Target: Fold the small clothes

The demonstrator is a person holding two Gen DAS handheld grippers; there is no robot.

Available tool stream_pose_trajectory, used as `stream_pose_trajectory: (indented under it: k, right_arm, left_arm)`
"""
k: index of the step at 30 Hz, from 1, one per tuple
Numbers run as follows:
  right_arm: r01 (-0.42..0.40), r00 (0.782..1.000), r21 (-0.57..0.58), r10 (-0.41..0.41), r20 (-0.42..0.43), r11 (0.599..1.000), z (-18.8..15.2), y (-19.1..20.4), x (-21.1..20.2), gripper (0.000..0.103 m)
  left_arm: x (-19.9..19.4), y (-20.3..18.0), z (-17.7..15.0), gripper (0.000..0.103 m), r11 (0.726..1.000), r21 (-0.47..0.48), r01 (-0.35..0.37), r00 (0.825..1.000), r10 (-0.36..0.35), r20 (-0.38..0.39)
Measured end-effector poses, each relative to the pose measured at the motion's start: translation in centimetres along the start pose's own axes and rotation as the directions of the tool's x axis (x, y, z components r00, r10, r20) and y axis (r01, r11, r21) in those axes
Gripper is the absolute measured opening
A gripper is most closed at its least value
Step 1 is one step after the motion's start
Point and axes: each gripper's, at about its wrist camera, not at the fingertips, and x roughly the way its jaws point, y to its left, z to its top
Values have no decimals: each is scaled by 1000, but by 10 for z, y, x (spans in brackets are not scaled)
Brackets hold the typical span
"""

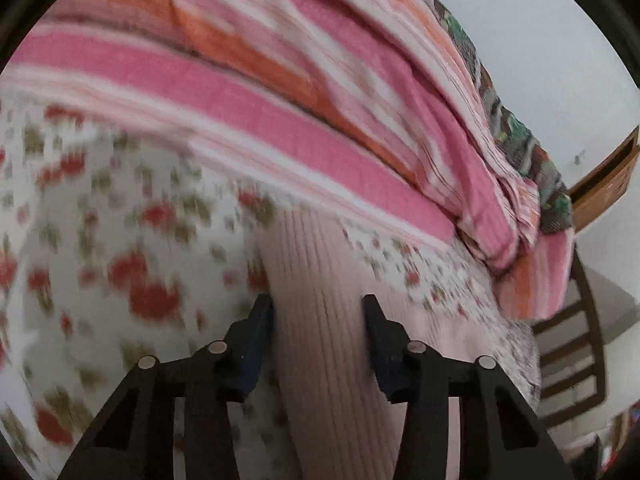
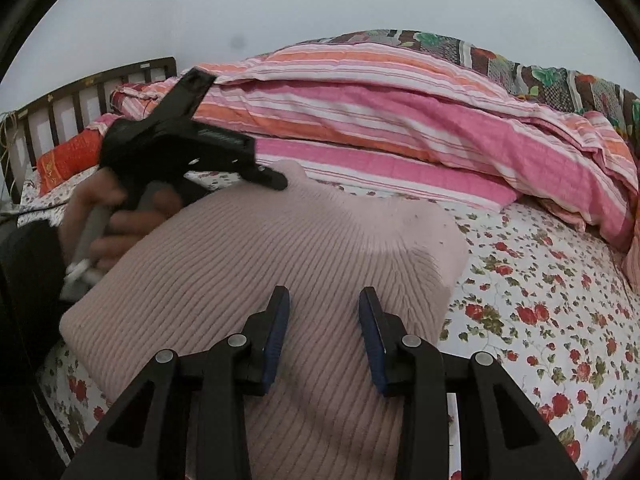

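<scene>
Knitwear dominates both views: a pale pink ribbed sweater [image 2: 248, 264] lies on the floral bedsheet [image 2: 552, 320], filling the right wrist view from about 9 o'clock through the centre and down to 6 o'clock. The right gripper [image 2: 324, 340] hangs just above the knit at 6 o'clock, its blue-padded fingers [image 2: 276, 336] spread wide with only ribbed fabric showing in the gap and nothing pinched. At 10 o'clock in that view the left gripper [image 2: 272, 179] reaches across toward the far edge of the sweater, where a small peak of fabric rises right at its tip; whether the tip is nipping that peak cannot be told from here. The person's hand [image 2: 116, 224] grips its handle at 9 o'clock. In the blurred left wrist view, the left gripper [image 1: 318, 332] has its fingers parted, and a band of the pink sweater [image 1: 316, 312] runs up between them from 6 o'clock toward the centre; the pads flank the fabric without visibly squeezing it. A pink and orange striped quilt [image 2: 380, 120] is heaped at 12 to 2 o'clock, with a dark patterned blanket [image 2: 520, 68] behind it and a wooden headboard [image 2: 92, 92] at 10 o'clock.
</scene>
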Motion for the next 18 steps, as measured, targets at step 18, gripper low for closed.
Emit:
stream_pose_trajectory:
  k: [18]
  right_arm:
    - [-42,995,172,26,94,984,29,-55,-23,41]
  left_arm:
    - [-62,-54,-66,40,943,283,-177,981,145,130]
